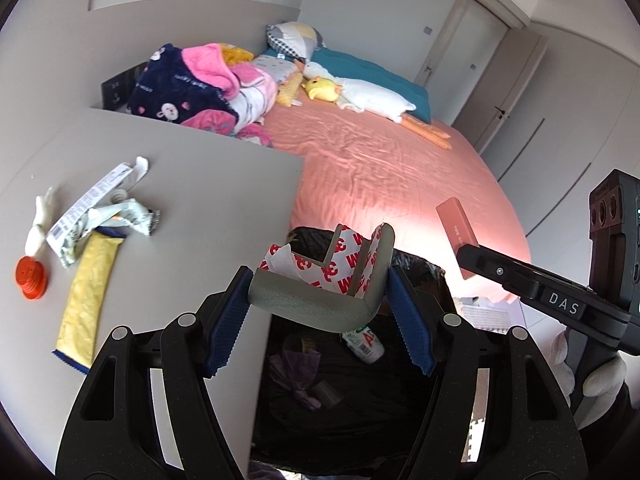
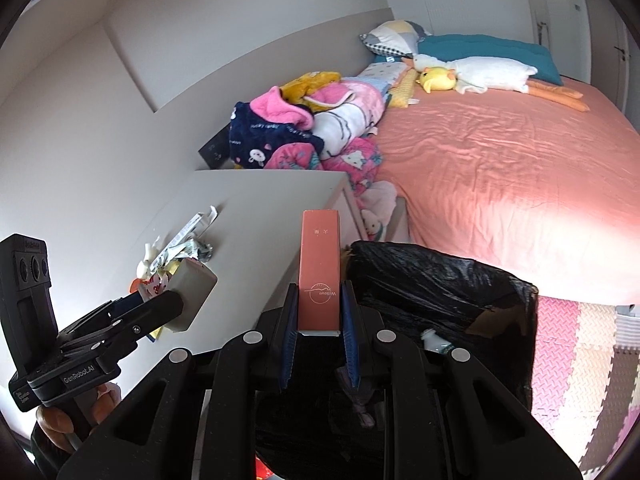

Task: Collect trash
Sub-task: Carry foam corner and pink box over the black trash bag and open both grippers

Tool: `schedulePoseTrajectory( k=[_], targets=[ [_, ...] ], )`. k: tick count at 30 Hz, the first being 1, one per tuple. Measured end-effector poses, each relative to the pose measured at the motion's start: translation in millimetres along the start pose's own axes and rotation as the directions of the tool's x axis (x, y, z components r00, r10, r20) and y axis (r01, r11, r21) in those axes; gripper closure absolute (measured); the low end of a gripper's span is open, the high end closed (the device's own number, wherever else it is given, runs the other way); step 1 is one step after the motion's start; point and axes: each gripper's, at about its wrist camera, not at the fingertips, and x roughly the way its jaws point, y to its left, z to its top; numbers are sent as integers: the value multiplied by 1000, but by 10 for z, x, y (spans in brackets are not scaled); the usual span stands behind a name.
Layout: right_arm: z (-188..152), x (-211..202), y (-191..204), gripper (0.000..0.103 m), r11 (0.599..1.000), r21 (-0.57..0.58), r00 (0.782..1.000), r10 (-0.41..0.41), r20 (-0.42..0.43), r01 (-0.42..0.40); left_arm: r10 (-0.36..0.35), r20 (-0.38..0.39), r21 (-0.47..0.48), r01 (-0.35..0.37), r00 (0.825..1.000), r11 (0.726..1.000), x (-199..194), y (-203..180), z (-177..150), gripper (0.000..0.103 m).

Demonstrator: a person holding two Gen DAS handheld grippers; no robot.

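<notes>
1. The left claw (image 1: 320,308) pinches a grey foam corner guard (image 1: 320,300), L-shaped, with red-printed white backing paper peeling off its inner faces. It hangs past the table's edge, above the black-lined trash bin (image 1: 416,272).
2. The right claw (image 2: 318,316) is pressed tight on a slim, rigid pink box (image 2: 320,264) standing upright, at the bin's near rim beside the table corner.
3. The bin (image 2: 440,280) sits in the gap between table and bed; its crinkled plastic liner holds a small bottle (image 2: 434,340).
4. On the smooth grey table (image 1: 200,200): a yellow wrapper (image 1: 88,292), crumpled foil packets (image 1: 116,220), an orange cap (image 1: 32,276).
5. The bed (image 2: 500,168), wrinkled pink sheet, lies just beyond.
</notes>
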Motion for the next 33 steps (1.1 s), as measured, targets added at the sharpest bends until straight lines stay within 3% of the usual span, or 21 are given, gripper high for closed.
schedulePoseTrajectory(
  k=[17,27,28,30,31,33],
  targets=[
    [-26,-275,-587,81,994,79,996,-77,39,73,-82,-45,99,86,996,991,322,-580,66,37],
    [-27,-290,-733,81,989,107,994,-105,38,100,-115,-86,134,126,990,983,498,-738,93,37],
    [-23,-292,-739,81,989,108,994,-104,39,99,-130,-105,133,143,986,981,526,-739,91,35],
    [-10,-323,-746,80,990,109,995,-91,50,85,-164,-173,134,188,971,973,609,-758,74,22],
    [-1,-363,-752,74,989,117,993,-94,64,86,-149,-182,138,175,972,975,628,-765,62,8],
    [9,-478,-771,33,983,139,984,-133,117,117,-121,-161,147,145,980,978,628,-762,51,6]
  ],
)
